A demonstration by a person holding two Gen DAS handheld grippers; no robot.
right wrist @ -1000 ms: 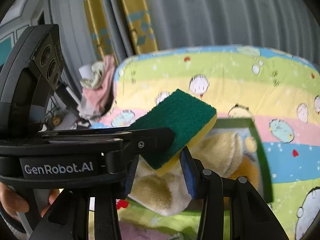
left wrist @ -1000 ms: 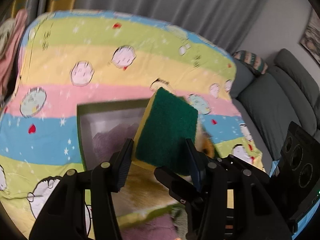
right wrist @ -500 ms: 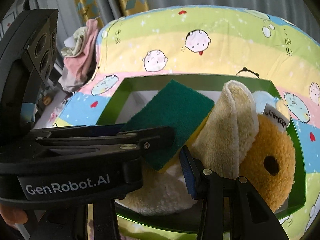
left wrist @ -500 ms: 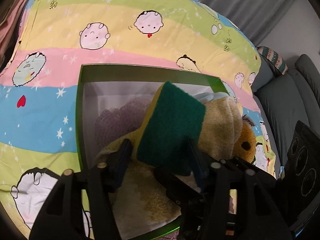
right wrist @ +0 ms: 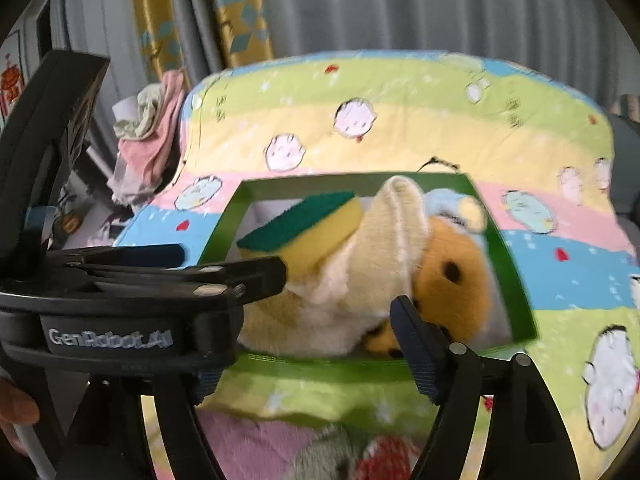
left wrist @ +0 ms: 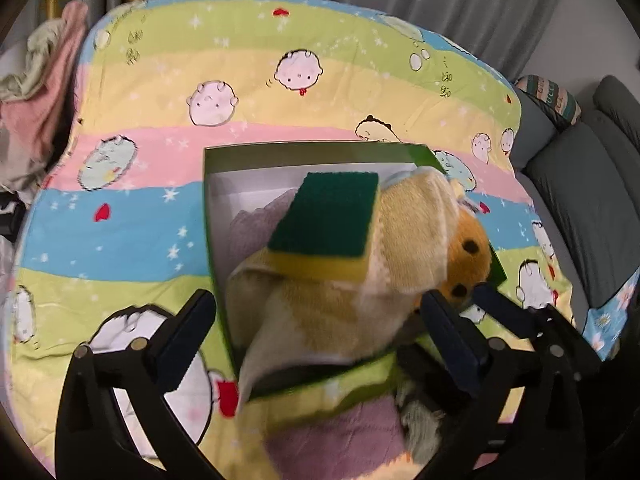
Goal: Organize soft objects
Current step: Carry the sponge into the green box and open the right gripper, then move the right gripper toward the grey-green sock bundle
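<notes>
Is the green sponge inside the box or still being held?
Inside. The sponge lies on the cream towel in the green box, touching no gripper fingers.

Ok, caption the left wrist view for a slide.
Sponge resting on the towel in the green box, released as the left gripper jaws open wide around the pile.

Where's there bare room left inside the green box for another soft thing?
Only the far-left corner of the green box, between its white wall and the sponge. The cream towel and orange plush crowd the rest.
</notes>
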